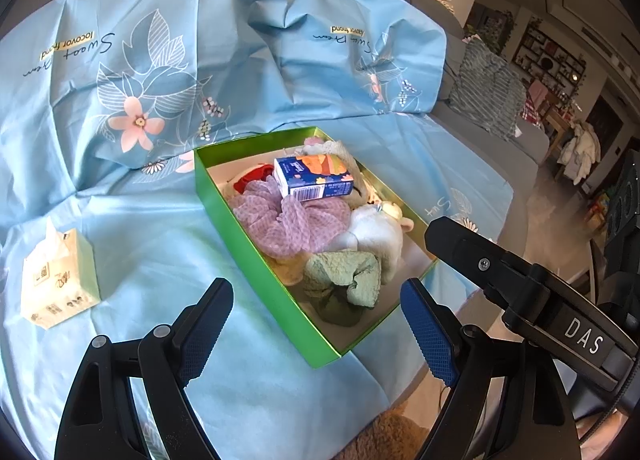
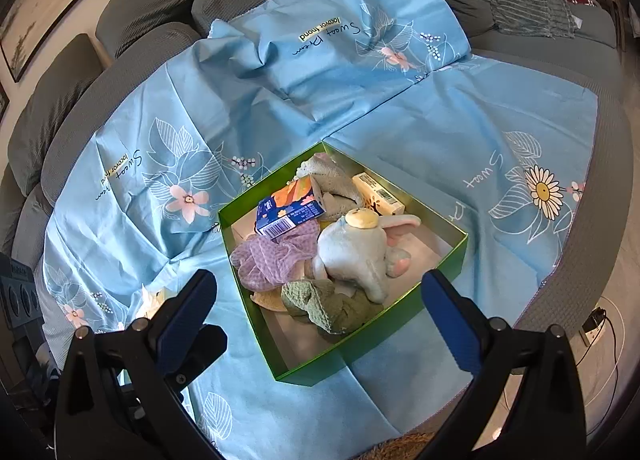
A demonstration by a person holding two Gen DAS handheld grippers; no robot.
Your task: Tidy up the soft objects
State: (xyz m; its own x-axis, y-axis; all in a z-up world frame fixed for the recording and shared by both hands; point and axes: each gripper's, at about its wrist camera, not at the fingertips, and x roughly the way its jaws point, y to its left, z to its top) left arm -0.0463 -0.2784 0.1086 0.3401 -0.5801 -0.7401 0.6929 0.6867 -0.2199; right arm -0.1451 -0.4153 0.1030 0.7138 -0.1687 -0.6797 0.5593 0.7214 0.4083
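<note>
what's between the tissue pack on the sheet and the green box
Nothing but bare blue sheet lies between the tissue pack and the green box; the left wrist view shows it.

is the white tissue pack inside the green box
No, the white tissue pack lies on the blue sheet to the left of the green box, apart from it.

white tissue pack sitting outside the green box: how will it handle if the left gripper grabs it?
The white tissue pack looks like a soft plastic-wrapped block, so it will probably squash under the pads rather than resist. A tissue sticks up from its top, which could snag or pull out. It seems light and stands on wrinkled blue cloth, so a push may tip it.
</note>
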